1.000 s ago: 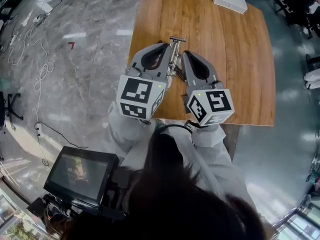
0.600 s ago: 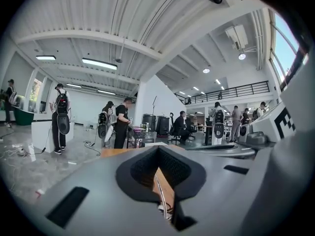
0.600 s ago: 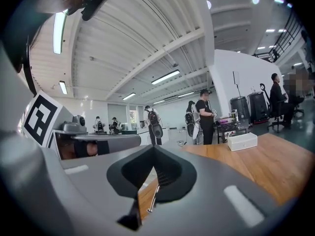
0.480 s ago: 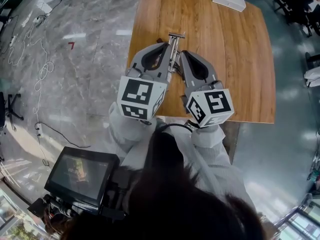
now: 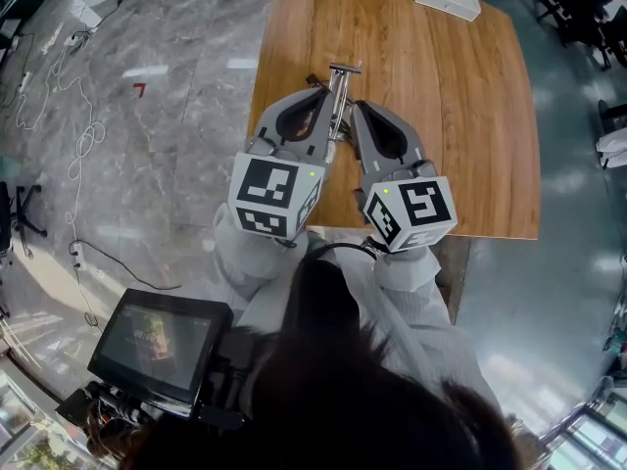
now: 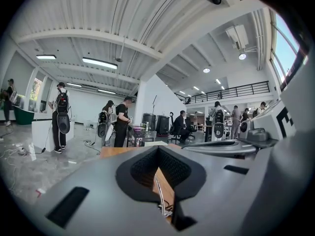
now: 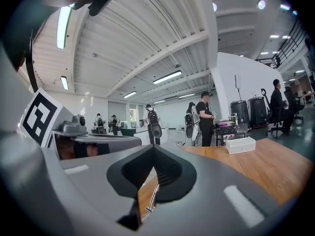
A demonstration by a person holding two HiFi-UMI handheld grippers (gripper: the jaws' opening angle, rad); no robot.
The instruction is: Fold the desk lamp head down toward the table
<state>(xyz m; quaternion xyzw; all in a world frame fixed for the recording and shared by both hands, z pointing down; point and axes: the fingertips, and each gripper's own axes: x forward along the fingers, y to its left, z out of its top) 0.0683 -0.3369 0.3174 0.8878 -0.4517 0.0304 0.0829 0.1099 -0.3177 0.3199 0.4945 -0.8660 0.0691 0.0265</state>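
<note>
The left claw [image 5: 324, 93] and right claw [image 5: 355, 107] are each clenched with nothing inside, flanking the thin, shiny metal lamp [image 5: 339, 88] on the wood-grain bench [image 5: 441, 116]. They possibly touch it.

**Grey grippers, marker cubes, pale sleeves**

The left gripper [image 5: 321, 94] and the right gripper [image 5: 359, 109] are matte grey, each with two curved jaws. Black ribbed padding [image 6: 147, 168] lines a teardrop hollow between the jaws. At the frame's centre, the left cube [image 5: 274, 194] and right cube [image 5: 409, 209] are white with black square markers and a small green light. The person wears light grey sleeves [image 5: 245, 253]. Dark hair [image 5: 323, 360] fills the lower centre.
</note>
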